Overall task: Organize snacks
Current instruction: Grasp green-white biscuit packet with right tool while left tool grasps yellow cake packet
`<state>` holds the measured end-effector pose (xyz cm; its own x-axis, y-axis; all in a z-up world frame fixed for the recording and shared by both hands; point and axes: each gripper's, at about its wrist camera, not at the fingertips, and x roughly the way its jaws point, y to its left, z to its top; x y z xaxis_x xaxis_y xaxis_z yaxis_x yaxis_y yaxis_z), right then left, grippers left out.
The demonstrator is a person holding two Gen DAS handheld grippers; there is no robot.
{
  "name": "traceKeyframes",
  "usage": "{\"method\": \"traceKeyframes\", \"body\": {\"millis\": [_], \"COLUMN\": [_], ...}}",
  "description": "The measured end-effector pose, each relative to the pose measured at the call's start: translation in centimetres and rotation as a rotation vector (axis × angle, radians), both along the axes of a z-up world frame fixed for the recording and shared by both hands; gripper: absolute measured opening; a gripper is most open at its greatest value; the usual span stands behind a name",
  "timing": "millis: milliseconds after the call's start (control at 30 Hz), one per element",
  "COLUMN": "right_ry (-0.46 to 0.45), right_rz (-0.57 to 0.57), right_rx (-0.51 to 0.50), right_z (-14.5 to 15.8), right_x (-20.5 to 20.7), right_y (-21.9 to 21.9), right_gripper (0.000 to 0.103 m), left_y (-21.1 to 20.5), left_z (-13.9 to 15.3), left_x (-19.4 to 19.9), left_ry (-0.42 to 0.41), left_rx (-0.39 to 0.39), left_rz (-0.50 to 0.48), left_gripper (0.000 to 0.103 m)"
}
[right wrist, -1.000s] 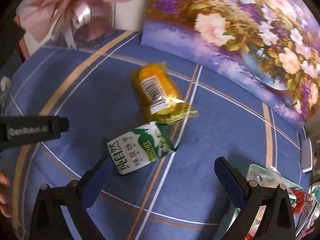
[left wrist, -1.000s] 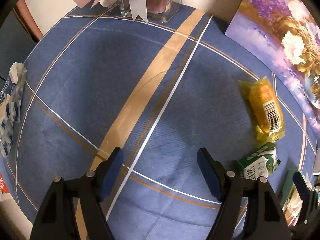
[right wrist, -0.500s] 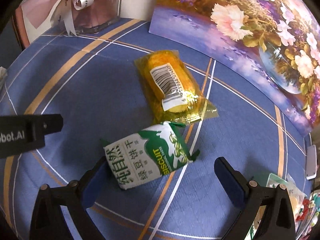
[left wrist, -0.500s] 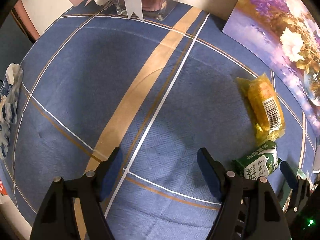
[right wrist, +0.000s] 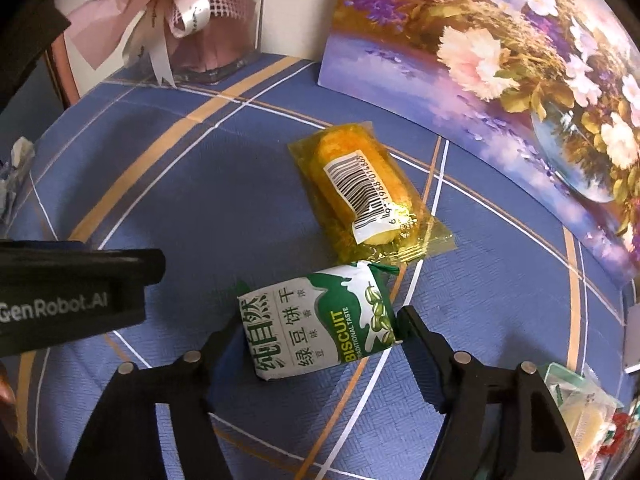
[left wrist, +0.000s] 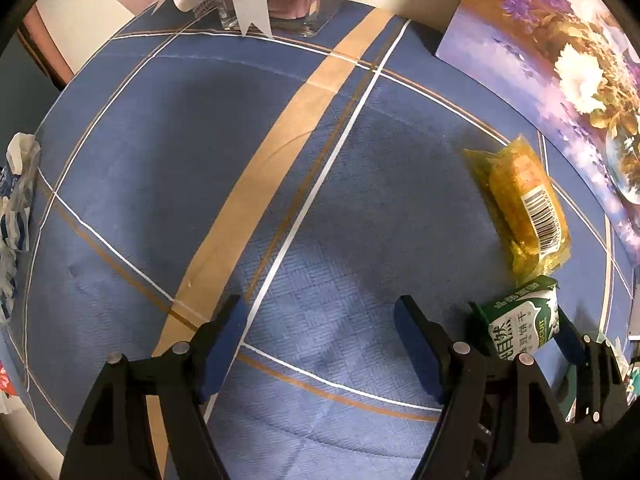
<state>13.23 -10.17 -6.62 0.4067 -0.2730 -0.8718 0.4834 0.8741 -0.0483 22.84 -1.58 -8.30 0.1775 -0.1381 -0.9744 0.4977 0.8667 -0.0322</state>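
Observation:
A green and white biscuit packet (right wrist: 316,320) lies on the blue checked tablecloth between the fingers of my right gripper (right wrist: 320,332), whose jaws touch both its ends. It also shows in the left wrist view (left wrist: 520,324). A yellow snack pack with a barcode (right wrist: 360,196) lies just beyond it, touching it, and shows in the left wrist view (left wrist: 520,204). My left gripper (left wrist: 320,340) is open and empty over bare cloth, to the left of the packets.
A floral painting (right wrist: 500,60) leans along the back right. A clear box with pink ribbon (right wrist: 192,32) stands at the back. Blue and white wrappers (left wrist: 16,208) lie at the left edge. More snack packs (right wrist: 580,412) lie at the right.
My right gripper has moved forward over the biscuit packet and narrowed its jaws onto it. The left gripper has shifted only slightly.

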Motion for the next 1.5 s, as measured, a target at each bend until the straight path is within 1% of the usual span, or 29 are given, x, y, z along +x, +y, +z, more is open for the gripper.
{"method": "traceKeyframes", "body": {"millis": [300, 533, 767, 1067, 1200, 1267, 1367, 1500], "right_ry": [-0.06, -0.096, -0.106, -0.113, -0.129, -0.141, -0.16, -0.183], "right_rz": [-0.035, -0.131, -0.24, -0.316, -0.35, -0.365, -0.37, -0.372], "right_rx": [0.039, 0.039, 0.058, 0.072, 0.09, 0.101, 0.112, 0.127], "right_z": [1.7, 2.8, 2.8, 2.6, 2.7, 2.7, 2.9, 3.1], "right_x": [-1.5, -3.5, -5.5, -7.0, -7.9, -8.2, -8.7, -9.1], "right_y": [-0.9, -3.7, -6.7, -8.7, -9.7, -10.2, -10.6, -10.9], "right_gripper": [0.074, 0.074, 0.074, 0.074, 0.074, 0.074, 0.074, 0.074], "left_y": [-0.7, -1.4, -2.5, -5.8, -7.2, -8.6, -10.5, -13.4], "left_z": [0.0, 0.2, 0.3, -0.1, 0.0, 0.1, 1.0, 1.8], "left_x": [-0.1, -0.5, -1.2, -3.5, -4.2, -4.3, -4.8, -5.5], "left_ry": [0.009, 0.004, -0.012, -0.008, -0.007, -0.002, 0.004, 0.001], "left_rx": [-0.025, -0.039, -0.047, -0.047, -0.059, -0.082, -0.126, -0.145], "left_rz": [0.003, -0.005, -0.022, -0.076, -0.077, -0.077, -0.087, -0.103], "left_gripper": [0.077, 0.077, 0.077, 0.077, 0.077, 0.077, 0.077, 0.076]}}
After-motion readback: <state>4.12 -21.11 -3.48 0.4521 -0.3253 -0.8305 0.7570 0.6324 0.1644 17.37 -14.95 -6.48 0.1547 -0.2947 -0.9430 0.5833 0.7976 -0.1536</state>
